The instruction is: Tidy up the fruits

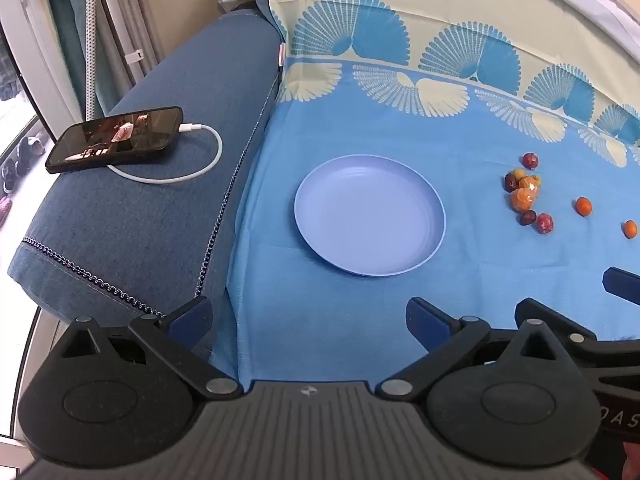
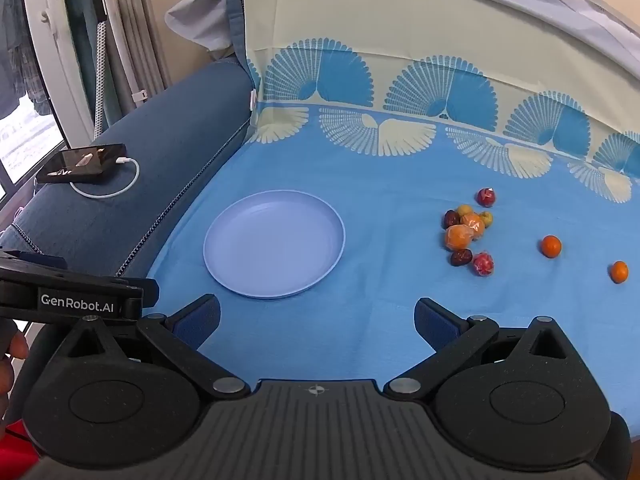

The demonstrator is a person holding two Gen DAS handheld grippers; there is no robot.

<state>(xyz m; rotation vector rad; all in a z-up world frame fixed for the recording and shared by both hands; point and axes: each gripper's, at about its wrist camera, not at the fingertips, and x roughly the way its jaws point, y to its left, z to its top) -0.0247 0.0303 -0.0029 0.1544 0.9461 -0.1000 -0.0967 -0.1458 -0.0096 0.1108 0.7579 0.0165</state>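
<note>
On the left, a phone (image 2: pixel 82 163) with a white cable (image 2: pixel 116 188) lies on the dark blue cushion (image 2: pixel 168 168), a coarse woven fabric. At about ten o'clock from the right gripper (image 2: pixel 316 324) sits the plate (image 2: pixel 224 264), pale lilac, smooth and round with a low raised rim, bare inside; it looks like light, stiff plastic. It rests on the blue cloth (image 2: pixel 360 312), thin cotton with fan prints at its far edge.

The fruits lie at about one to two o'clock, well apart from the plate. A small heap (image 2: pixel 466 230) bunches together: two orange pieces that seem wrapped in shiny film, pale yellow-green ones and a dark brown wrinkled one. Two red fruits (image 2: pixel 483 263) lie just beside the heap, also glossy as if wrapped. Two small oranges (image 2: pixel 551 246) lie alone farther right.

All look light and round, so they probably roll; the film is likely slippery, and the fruit soft enough to bruise. A gentle pinch across the widest part should suit, starting with a lone orange.

Both the left gripper (image 1: pixel 310 320) and the right one stand spread wide, holding nothing.
</note>
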